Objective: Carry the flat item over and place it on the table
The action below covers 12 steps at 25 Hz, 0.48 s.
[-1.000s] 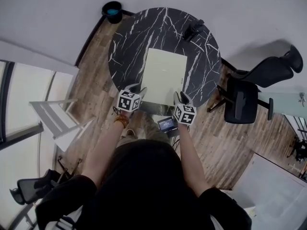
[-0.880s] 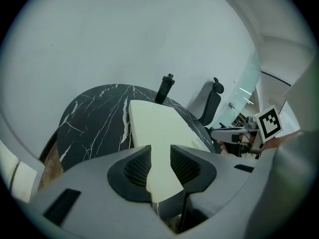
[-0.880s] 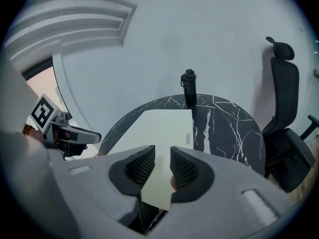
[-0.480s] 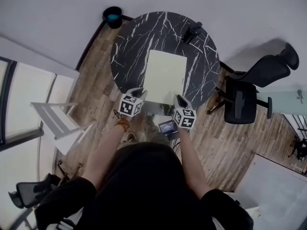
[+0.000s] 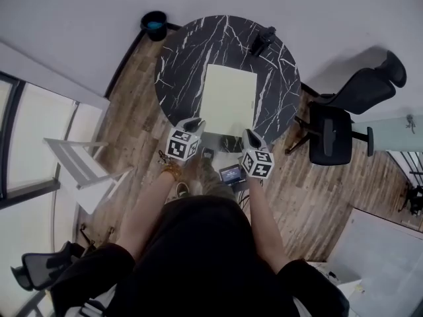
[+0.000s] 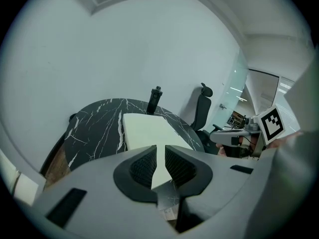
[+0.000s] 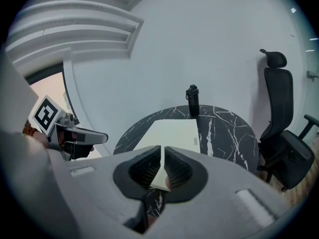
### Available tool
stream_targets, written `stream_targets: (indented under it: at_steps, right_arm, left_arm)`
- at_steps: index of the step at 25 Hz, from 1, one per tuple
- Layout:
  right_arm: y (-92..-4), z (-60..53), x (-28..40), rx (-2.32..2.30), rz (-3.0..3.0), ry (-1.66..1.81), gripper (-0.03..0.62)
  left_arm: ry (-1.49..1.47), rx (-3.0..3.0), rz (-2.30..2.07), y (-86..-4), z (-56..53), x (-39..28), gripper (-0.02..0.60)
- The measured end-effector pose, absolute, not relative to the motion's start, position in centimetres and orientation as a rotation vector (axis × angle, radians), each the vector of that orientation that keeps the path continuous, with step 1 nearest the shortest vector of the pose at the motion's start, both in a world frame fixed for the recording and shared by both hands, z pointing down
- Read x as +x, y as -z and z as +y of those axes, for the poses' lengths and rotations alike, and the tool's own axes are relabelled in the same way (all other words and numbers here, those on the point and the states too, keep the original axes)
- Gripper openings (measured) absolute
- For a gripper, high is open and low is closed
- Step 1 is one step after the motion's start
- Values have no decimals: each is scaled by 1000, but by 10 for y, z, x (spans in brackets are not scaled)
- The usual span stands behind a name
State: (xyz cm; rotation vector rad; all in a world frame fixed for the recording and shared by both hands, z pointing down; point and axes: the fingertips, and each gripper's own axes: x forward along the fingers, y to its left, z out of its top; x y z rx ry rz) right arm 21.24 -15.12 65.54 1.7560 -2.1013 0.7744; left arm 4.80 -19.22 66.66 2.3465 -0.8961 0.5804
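Note:
The flat item, a pale cream rectangular board [image 5: 229, 98], lies flat on the round black marble table [image 5: 178, 51]. My left gripper [image 5: 193, 123] hovers just off the board's near left corner, apart from it. Its jaws have just been closing and show a narrow gap with nothing between them [image 6: 160, 151]. My right gripper [image 5: 250, 136] hangs off the near right corner; its jaws have just been closing too and are all but together, empty [image 7: 162, 152]. Both gripper views look along the board [image 6: 147, 128] [image 7: 174, 133].
A black bottle [image 5: 263, 41] stands at the table's far edge. A black office chair [image 5: 350, 121] is to the right, a white folding chair [image 5: 79, 167] to the left, and a dark bin [image 5: 154, 20] sits by the wall. The floor is wood plank.
Both grippers have drawn back from the board's near edge toward the person, and their jaws have narrowed. The board has stayed flat on the table.

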Motion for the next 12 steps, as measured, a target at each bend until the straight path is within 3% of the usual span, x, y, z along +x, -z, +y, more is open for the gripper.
stream_targets:
  at_steps: [12]
  right_arm:
    - [-601,-97,185,1812,-2205,-646,5]
  left_arm:
    - [-552,2482,-915,-613,-142,39,40]
